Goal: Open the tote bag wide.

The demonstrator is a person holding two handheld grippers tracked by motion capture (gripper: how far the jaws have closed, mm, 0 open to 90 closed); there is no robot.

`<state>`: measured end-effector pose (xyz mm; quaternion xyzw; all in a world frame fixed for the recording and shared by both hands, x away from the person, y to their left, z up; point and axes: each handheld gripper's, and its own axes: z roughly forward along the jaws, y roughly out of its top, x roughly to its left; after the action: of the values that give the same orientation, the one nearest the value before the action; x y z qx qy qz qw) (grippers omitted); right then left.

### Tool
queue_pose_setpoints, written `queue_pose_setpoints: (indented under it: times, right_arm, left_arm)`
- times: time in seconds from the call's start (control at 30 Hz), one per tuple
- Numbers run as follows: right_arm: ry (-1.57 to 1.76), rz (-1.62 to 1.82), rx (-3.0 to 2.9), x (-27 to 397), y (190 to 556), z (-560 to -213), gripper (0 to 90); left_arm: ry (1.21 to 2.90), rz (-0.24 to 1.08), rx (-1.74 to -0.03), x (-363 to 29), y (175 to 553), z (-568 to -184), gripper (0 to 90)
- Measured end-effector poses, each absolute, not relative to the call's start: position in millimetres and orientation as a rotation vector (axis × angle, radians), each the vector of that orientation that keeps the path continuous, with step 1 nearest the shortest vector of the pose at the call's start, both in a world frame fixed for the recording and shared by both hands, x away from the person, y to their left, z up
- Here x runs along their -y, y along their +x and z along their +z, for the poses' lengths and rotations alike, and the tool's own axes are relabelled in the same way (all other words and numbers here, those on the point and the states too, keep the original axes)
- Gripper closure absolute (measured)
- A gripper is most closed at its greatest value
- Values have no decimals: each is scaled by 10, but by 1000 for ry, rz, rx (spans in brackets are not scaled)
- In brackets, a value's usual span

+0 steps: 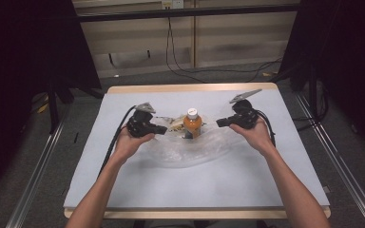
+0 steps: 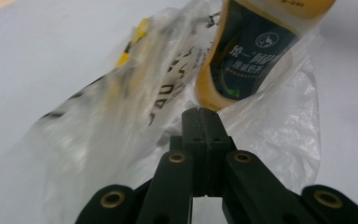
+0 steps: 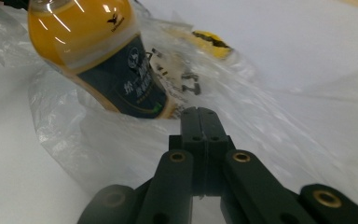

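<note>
Pinching the clear bag (image 1: 190, 147) from both sides, with the bottle (image 1: 192, 122) standing inside it at the middle of the high view.

In the left gripper view the left gripper (image 2: 199, 112) rises from the bottom centre, its jaws pressed together on a fold of the bag's film (image 2: 121, 116), and just past the tips the bottle (image 2: 247, 51) leans into the upper right of the frame. In the right gripper view the right gripper (image 3: 199, 111) is likewise clamped flat on the film (image 3: 121, 144), with the bottle (image 3: 102, 56) beyond in the upper left. In the high view the left gripper (image 1: 164, 129) sits left of centre and the right gripper (image 1: 219, 123) right of centre, the orange bottle with its white cap between them on the table (image 1: 247, 175).
</note>
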<state>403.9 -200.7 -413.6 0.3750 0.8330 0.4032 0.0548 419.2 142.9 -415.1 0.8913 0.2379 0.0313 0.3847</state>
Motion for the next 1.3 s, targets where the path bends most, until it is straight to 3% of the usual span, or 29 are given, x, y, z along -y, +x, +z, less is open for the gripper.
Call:
queue_pose_setpoints:
  times: [0.23,0.4,0.67,0.9,1.1,1.3]
  right_arm:
    - [1112,1083,-2702,1608,4328,-4132,900]
    - [1175,926,-2823,1426,4542,-4324,900]
    - [1252,870,-2907,1313,4744,-4604,900]
    - [1312,849,-2897,1277,4857,-4677,900]
    - [1332,794,-2821,1233,4953,-4657,900]
    - [1332,781,-2767,1176,5082,-4661,900]
  left_arm:
    - [2409,27,-548,-1044,4226,-4218,900]
    - [2469,5,-552,-891,4229,-4369,900]
    - [2504,-73,-581,-858,4306,-4576,900]
    - [2535,-99,-480,-786,4040,-4637,900]
    - [2502,-117,-373,-695,3570,-4660,900]
    - [2599,-100,-202,-498,3174,-4593,900]
